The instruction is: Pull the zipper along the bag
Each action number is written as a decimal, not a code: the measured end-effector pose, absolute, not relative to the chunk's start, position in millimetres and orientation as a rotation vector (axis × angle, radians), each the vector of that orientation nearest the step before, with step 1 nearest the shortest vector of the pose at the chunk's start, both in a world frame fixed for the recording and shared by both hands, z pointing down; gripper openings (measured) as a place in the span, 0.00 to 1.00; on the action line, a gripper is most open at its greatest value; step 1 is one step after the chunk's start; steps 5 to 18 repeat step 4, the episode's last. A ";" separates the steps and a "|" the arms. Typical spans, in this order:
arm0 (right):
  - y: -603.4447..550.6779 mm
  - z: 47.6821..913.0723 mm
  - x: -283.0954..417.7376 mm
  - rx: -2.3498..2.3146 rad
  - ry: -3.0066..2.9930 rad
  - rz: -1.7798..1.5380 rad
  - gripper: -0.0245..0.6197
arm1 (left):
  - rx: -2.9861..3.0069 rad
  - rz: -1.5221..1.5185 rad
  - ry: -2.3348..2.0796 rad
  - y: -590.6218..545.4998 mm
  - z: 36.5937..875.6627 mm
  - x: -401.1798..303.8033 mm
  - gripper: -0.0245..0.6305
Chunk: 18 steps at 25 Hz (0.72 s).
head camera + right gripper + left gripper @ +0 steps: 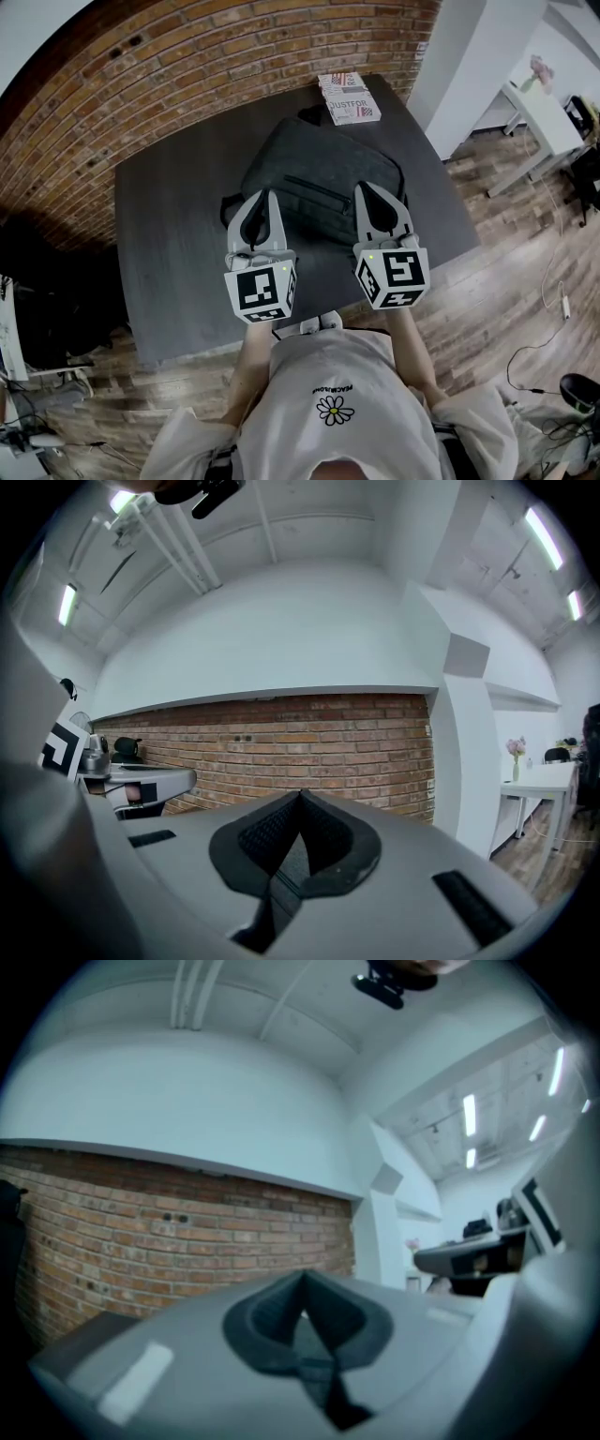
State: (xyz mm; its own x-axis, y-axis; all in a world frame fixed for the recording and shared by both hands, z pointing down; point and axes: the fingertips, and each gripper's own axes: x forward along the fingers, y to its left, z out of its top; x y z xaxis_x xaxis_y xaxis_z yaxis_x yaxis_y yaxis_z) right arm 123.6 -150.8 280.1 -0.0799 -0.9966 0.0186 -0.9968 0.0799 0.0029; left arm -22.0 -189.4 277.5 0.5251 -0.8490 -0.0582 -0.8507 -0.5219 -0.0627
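A dark grey bag [323, 183] lies flat on the dark table [169, 234], with a zipper line [319, 190] running across its top face. My left gripper [262, 196] hangs over the bag's near left edge, jaws shut with nothing between them. Over the bag's near right part my right gripper [369, 189] is likewise shut and empty. Both point level toward the brick wall. In the left gripper view the closed pads [302, 1283] meet in front of the brick wall; the right gripper view shows its closed pads [300, 803] the same way. Neither gripper view shows the bag.
Two stacked printed boxes [349, 98] sit at the table's far edge behind the bag. The brick wall [187, 66] is close behind the table. A white column [478, 56] and a white desk [544, 117] stand at the right, with wooden floor around.
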 end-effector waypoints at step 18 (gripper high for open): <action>-149.2 280.2 124.0 2.121 -2.292 0.005 0.04 | -2.665 0.039 1.487 -187.8 275.9 -22.9 0.04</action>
